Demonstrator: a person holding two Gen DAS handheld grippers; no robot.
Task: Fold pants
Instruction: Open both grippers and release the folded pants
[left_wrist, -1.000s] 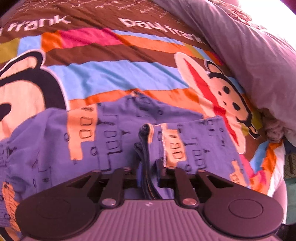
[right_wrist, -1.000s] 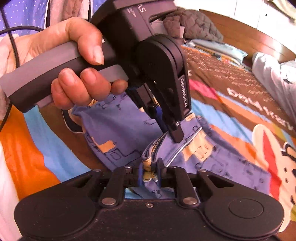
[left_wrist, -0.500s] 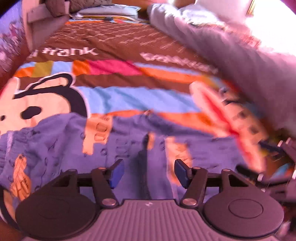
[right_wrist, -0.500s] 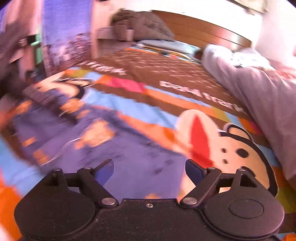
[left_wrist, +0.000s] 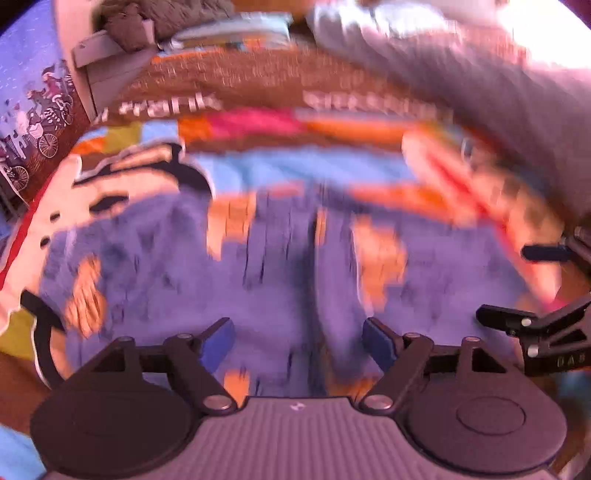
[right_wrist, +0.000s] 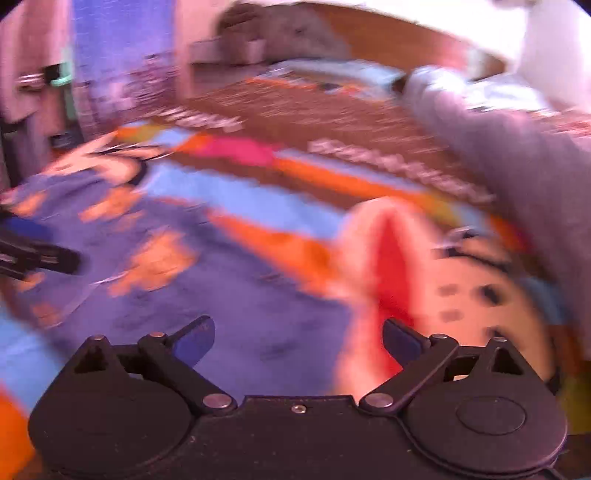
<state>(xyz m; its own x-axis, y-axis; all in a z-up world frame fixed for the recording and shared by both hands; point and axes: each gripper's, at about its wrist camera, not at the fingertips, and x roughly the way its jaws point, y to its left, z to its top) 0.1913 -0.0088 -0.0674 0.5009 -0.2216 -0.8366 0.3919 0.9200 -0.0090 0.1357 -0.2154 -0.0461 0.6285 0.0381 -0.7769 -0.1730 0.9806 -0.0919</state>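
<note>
Since a second ago, both pinches on the fabric are released. Your left hand-held gripper (left_wrist: 298, 341) and right hand-held gripper (right_wrist: 298, 338) now hang spread, empty, above the pants (left_wrist: 266, 266), lying flat on the bed (left_wrist: 280, 162). Soft, light, limp cloth: pinch hems or waistband edges.

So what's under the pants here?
The pants lie spread on the striped cartoon bedspread, which shows all around them. What the bedspread looks like beneath them is covered. Both grippers hang open, holding nothing.
</note>
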